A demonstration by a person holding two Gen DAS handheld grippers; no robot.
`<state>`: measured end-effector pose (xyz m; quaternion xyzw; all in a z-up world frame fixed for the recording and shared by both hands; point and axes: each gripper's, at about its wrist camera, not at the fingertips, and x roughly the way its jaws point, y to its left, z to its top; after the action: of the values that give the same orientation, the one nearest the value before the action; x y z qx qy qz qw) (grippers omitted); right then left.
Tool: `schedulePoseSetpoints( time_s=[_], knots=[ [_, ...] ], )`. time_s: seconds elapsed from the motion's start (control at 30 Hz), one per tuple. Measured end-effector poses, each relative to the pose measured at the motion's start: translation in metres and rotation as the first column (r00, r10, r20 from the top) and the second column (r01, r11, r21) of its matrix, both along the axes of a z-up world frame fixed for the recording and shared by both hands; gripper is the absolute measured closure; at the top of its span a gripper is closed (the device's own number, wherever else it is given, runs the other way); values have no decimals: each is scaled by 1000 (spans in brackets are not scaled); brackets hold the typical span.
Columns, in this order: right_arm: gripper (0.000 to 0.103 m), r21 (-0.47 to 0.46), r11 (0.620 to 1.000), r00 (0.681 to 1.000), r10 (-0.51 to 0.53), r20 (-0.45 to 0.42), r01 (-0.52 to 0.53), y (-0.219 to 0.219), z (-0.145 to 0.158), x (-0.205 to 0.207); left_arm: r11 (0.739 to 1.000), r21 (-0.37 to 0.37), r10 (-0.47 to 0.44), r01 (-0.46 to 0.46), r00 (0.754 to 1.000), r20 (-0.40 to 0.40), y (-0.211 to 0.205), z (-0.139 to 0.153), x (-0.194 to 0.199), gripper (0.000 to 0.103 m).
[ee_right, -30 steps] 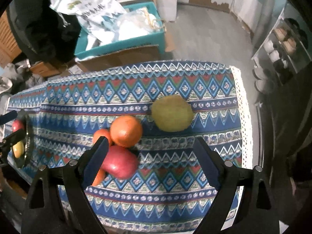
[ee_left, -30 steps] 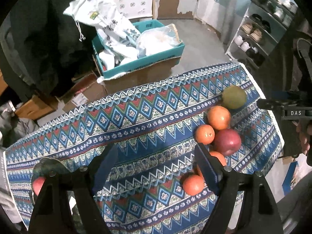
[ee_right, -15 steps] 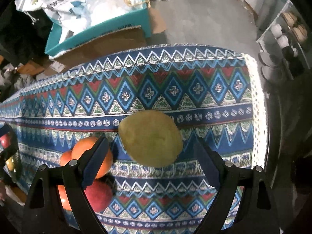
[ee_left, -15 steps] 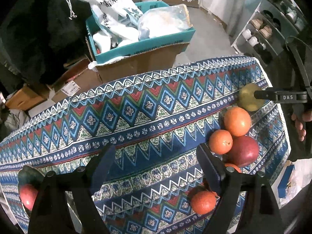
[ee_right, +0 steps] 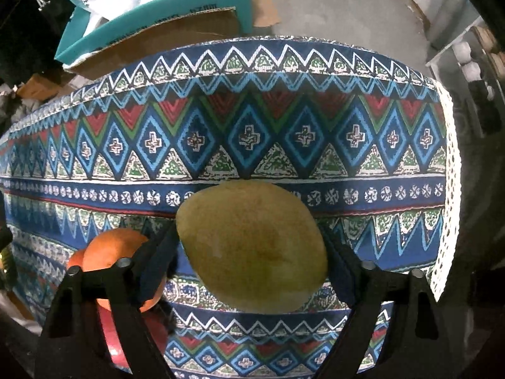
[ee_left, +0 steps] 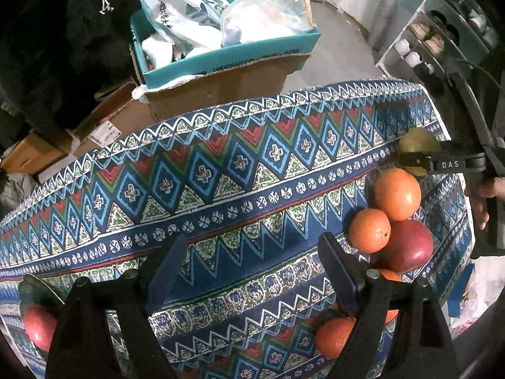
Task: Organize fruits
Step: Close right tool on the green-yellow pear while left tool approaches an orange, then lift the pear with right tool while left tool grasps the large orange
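The right gripper has dropped around the yellow-green pear, jaws closing against it; the left gripper hangs apart over the tablecloth.

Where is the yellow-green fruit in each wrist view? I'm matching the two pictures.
Left wrist: yellow-green fruit at the far right, partly behind the right gripper.
Right wrist: yellow-green fruit fills the lower centre, between the closing jaws.
Shared landmark: the large orange beside it, on the patterned tablecloth.
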<state>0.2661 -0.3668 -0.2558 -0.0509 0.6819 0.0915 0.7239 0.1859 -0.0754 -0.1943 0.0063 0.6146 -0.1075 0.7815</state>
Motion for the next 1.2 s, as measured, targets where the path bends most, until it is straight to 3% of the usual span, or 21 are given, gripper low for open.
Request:
schedulePoseSetpoints(
  time_s=[0.3,0.73,0.93,1.2],
  knots=[
    [23,9,1000,998,-19,52,19,6,0,-19,1000,-25,-16,15,1000,-20,-5,-2,-15,17],
    [23,75,996,984,-54,171,42,-1,54,-106,994,-79,-83,79,995,-48,-24,-1,-59,17],
    [23,113,993,982,-62,179,42,-3,69,-139,990,-95,-109,104,993,-53,-32,-4,-81,17],
    [23,140,989,981,-71,178,46,-2,72,-145,984,-95,-154,149,987,-52,-47,-7,-98,17]
  ],
)
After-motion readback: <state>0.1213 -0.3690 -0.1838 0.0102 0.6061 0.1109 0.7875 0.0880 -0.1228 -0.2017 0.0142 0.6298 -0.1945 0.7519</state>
